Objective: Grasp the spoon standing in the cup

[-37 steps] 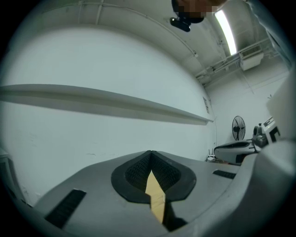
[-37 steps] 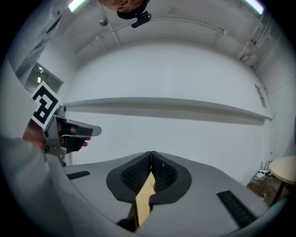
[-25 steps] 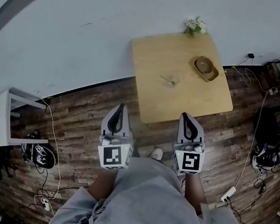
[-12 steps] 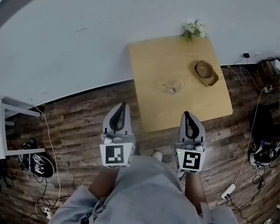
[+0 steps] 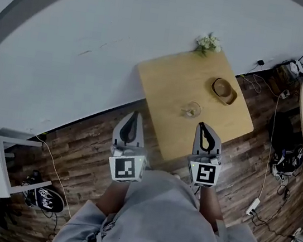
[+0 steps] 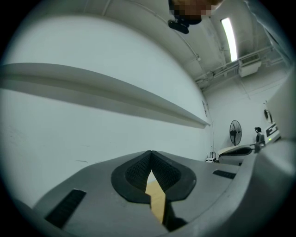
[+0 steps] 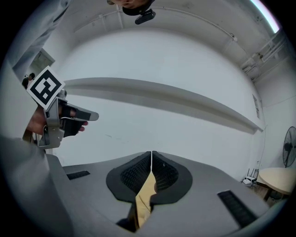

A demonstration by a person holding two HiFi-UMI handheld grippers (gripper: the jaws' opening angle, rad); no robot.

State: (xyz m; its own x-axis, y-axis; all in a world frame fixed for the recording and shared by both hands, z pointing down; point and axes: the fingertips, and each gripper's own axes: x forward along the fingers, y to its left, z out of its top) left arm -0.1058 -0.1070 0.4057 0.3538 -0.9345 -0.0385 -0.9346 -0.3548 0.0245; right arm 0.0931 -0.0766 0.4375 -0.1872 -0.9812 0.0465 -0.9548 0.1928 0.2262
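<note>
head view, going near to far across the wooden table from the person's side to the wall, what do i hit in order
glass cup -> wooden bowl -> flowers

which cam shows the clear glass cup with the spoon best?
Head view: the clear glass cup sits in full on the light wooden table, though small. Both gripper views show only a sliver of that table past their jaws; no cup.
</note>
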